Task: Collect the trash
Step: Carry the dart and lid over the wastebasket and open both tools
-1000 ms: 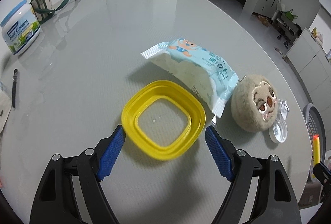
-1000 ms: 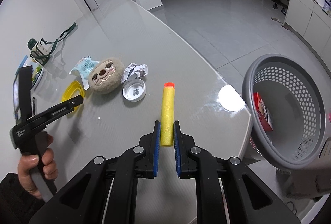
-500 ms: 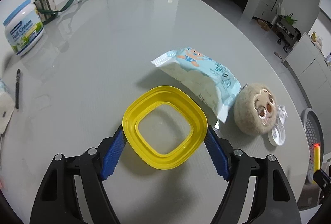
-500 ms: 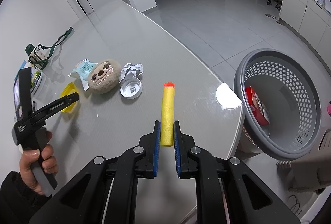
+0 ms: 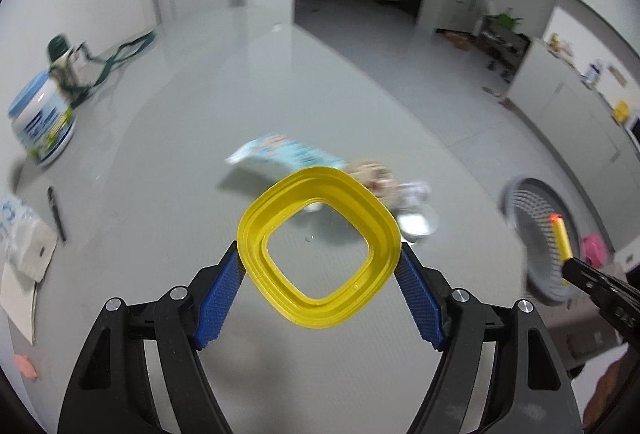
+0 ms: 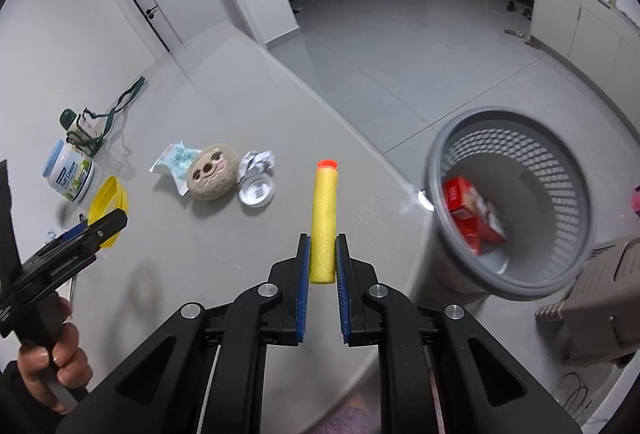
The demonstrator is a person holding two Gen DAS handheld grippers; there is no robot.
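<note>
Right wrist view is showing the grey table spreading across the left and middle, its curved edge running down to the right. Off that edge, on the floor at the right, the grey perforated basket is standing tilted toward the camera, a red box lying inside it. The right gripper is clamping the near end of a yellow foam dart, whose orange tip is pointing away, above the table near the edge. At the near left, the left gripper is gripping a yellow square ring, its handle sitting in a hand.

In the left wrist view, the left gripper is pinching the yellow square ring by its two outer sides, holding it clear of the tabletop. Beyond the ring, a round plush sloth face is lying on the table between a pale blue snack packet on its left and crumpled foil with a small clear lid on its right. A white milk-powder jar is standing far left.
</note>
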